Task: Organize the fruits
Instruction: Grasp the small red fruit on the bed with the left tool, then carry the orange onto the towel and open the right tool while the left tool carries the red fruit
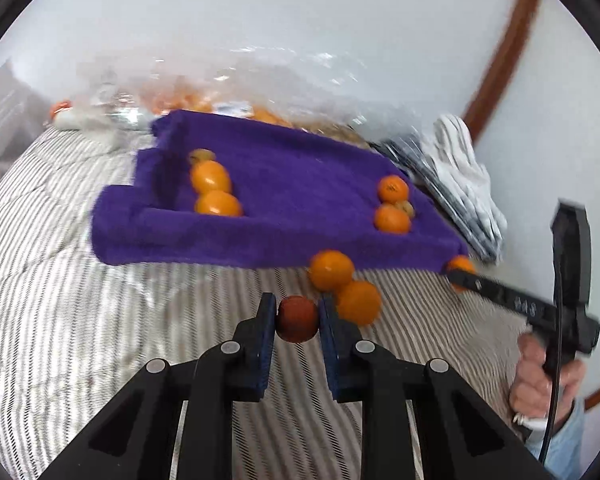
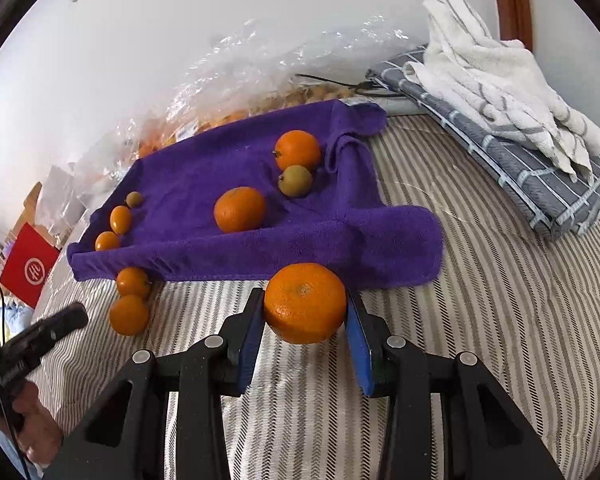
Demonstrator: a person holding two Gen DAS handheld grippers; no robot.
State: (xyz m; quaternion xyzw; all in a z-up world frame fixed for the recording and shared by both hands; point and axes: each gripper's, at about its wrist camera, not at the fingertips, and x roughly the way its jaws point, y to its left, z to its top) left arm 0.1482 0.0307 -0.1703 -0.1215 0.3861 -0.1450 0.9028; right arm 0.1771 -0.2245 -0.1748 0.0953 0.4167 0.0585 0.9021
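My left gripper [image 1: 298, 320] is shut on a small dark red-brown fruit [image 1: 297, 319], held above the striped cover in front of the purple towel [image 1: 292, 188]. My right gripper [image 2: 305, 312] is shut on a large orange mandarin [image 2: 305, 302] near the towel's [image 2: 260, 216] front edge. The towel holds small oranges at its left [image 1: 212, 190] [image 2: 114, 228] and two mandarins [image 2: 298, 150] [image 2: 239, 209] with a brownish-green fruit [image 2: 295, 180] at its right. Two loose oranges [image 1: 342, 284] [image 2: 130, 300] lie on the cover just off the towel.
A clear plastic bag of more fruit [image 2: 236, 92] lies behind the towel against the wall. Folded grey and white towels [image 2: 500, 112] are stacked at the right. A red box [image 2: 28, 264] stands at far left. The striped bed cover [image 2: 480, 300] spreads all around.
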